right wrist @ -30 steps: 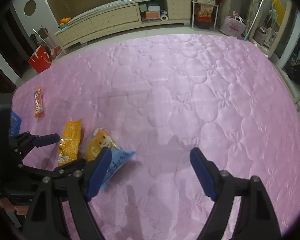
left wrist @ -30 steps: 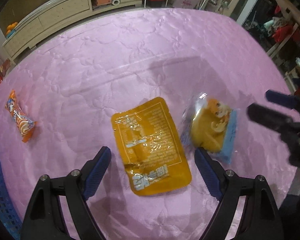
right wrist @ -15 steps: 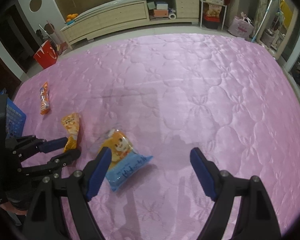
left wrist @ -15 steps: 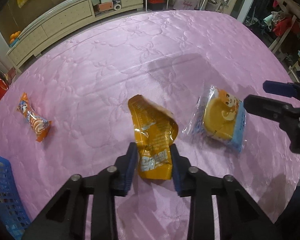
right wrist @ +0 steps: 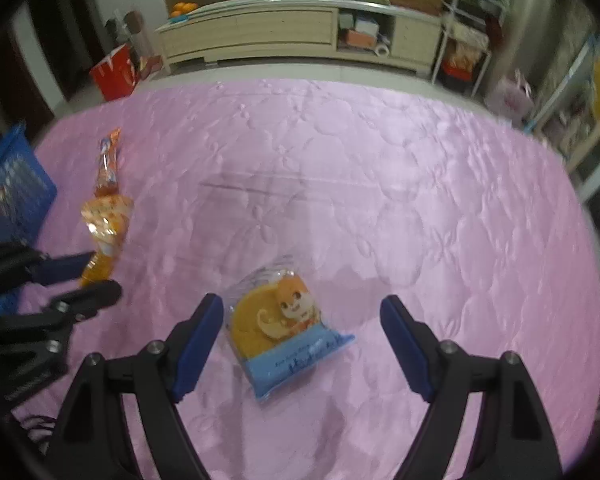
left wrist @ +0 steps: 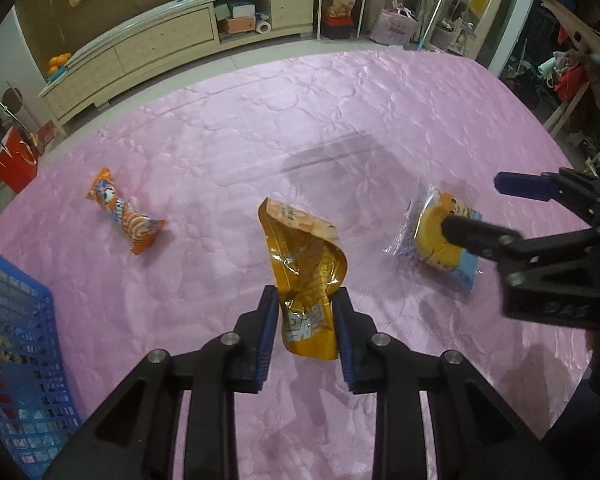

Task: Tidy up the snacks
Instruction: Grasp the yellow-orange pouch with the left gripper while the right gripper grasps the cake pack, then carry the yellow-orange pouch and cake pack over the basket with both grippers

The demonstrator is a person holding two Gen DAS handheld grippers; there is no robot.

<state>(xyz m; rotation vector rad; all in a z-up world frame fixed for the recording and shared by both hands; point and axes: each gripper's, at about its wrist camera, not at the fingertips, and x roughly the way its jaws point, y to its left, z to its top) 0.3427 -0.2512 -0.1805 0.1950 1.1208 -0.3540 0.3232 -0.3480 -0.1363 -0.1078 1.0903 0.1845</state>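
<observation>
My left gripper (left wrist: pixel 305 312) is shut on the lower end of an orange foil pouch (left wrist: pixel 305 264), which hangs crumpled above the pink quilt (left wrist: pixel 300 128); the same pouch (right wrist: pixel 106 220) shows at the left of the right wrist view. A clear-and-blue pack with a yellow cake and cartoon animal (right wrist: pixel 284 328) lies flat on the quilt between the spread fingers of my open right gripper (right wrist: pixel 302 336), untouched by either pad. From the left wrist view that pack (left wrist: pixel 436 240) lies at the right, partly behind my right gripper (left wrist: pixel 484 208). An orange twisted-end snack (left wrist: pixel 126 216) lies to the left.
A blue mesh basket (left wrist: pixel 16 344) stands at the quilt's left edge, holding some packets. Beyond the far edge are a long cream cabinet (left wrist: pixel 172 40) and a red bag (left wrist: pixel 14 156) on the floor. Cluttered furniture lines the right side.
My left gripper closed on the orange pouch and lifted it off the quilt. My right gripper slid left until the cake pack came between its open fingers.
</observation>
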